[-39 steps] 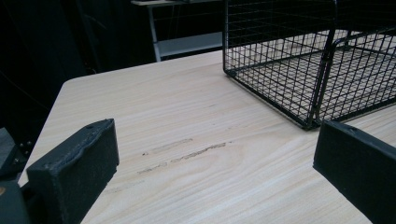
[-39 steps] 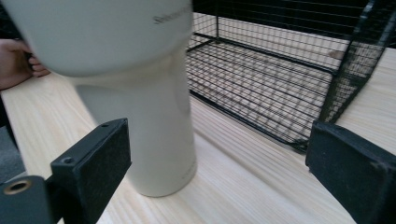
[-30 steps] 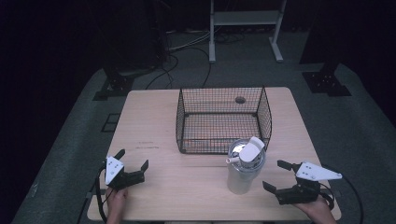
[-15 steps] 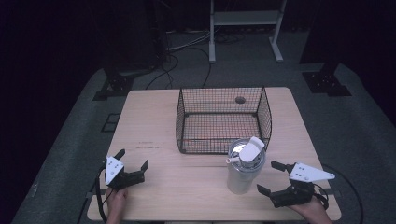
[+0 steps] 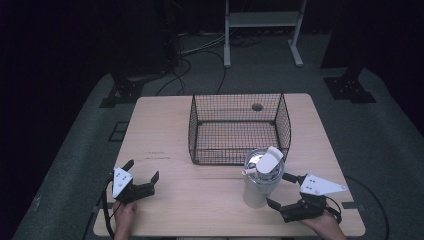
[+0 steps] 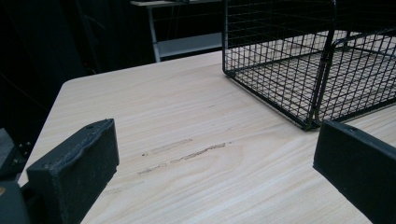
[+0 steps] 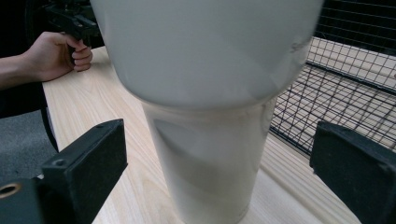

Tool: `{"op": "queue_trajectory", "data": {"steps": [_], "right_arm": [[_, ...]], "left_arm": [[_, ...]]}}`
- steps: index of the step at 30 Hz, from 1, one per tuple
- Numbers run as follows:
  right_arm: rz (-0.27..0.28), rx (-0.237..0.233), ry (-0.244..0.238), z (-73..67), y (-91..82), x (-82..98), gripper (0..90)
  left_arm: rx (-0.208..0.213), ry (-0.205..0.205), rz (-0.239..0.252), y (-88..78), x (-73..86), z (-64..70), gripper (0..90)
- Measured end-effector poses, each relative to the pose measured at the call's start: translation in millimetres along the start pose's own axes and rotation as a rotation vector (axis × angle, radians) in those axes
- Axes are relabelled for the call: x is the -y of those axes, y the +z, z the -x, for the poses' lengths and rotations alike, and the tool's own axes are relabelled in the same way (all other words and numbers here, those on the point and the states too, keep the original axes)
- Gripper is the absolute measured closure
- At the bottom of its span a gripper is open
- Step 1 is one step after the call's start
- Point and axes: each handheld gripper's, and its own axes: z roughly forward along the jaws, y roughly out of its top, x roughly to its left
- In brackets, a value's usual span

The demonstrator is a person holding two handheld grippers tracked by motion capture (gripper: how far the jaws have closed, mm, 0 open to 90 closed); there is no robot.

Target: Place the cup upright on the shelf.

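At the left of the high view, the left gripper (image 5: 143, 179) rests low over the near left part of the pale wooden table (image 5: 165, 130), held by the person's left hand (image 5: 125, 214) that comes up from the bottom edge. Its jaws are spread wide and hold nothing. In the left gripper view the two black jaws stand far apart with bare wood grain between them, marked by a few faint scuff streaks (image 6: 184, 154), and the near left corner of the black wire basket (image 6: 299, 70) rises beyond the right jaw.

The black wire basket (image 5: 237, 127) sits in the middle of the table, towards its far side, with a small round hole in the tabletop (image 5: 257, 107) visible through its far wall.

Just in front of the basket's near right corner stands the tall white plastic tumbler (image 5: 260, 177), upright, its lid carrying a raised flip tab and a short spout. It stands close to the basket; whether the two touch cannot be told.

To the right, the right gripper (image 5: 280, 191) is held by the right hand (image 5: 325, 227) near the table's front edge, jaws parted wide and pointing at the tumbler. In the right gripper view the tumbler (image 7: 210, 107) stands between the open jaws, neither visibly pressing on it, with the basket mesh (image 7: 345, 84) to its right.
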Motion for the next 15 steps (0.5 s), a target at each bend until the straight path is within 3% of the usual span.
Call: {"op": "queue_trajectory", "data": {"steps": [7,15], "right_arm": [[0.004,-0.005,-0.001,-2.9,8.0,1.9,3.5],[0.048,0.024,0.004,-5.8,19.0,6.7,3.5]], "left_arm": [[-0.001,0.000,0.000,0.0,0.0,0.1,0.0],[0.000,-0.001,0.000,0.1,0.0,0.0,0.0]]}}
